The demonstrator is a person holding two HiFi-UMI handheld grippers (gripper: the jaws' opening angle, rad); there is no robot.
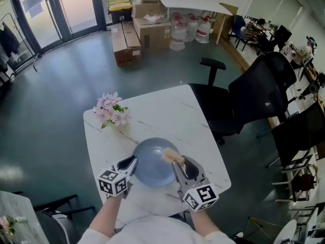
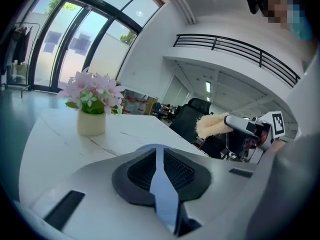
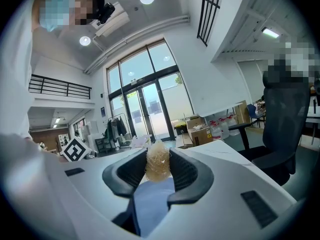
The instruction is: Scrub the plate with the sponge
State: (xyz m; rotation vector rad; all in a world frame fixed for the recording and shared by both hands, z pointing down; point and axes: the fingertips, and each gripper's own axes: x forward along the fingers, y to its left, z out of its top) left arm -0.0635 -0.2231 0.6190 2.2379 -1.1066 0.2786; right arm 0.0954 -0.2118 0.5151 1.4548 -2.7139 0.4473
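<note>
A blue-grey plate (image 1: pixel 152 161) lies near the front of the white marble table (image 1: pixel 152 116). My left gripper (image 1: pixel 133 161) is shut on the plate's left rim; in the left gripper view the plate's edge (image 2: pixel 162 184) runs as a thin blue strip between the jaws. My right gripper (image 1: pixel 179 164) is shut on a tan fibrous sponge (image 1: pixel 171 156), held over the plate's right side. In the right gripper view the sponge (image 3: pixel 158 164) sits pinched between the jaws, with the plate (image 3: pixel 152 204) right beneath. The left gripper view also catches the sponge (image 2: pixel 212 125) in the other gripper.
A small vase of pink flowers (image 1: pixel 111 111) stands at the table's far left; the same vase of flowers (image 2: pixel 92 104) shows in the left gripper view. Black office chairs (image 1: pixel 254 95) crowd the table's right side. Cardboard boxes (image 1: pixel 144 27) sit far back on the floor.
</note>
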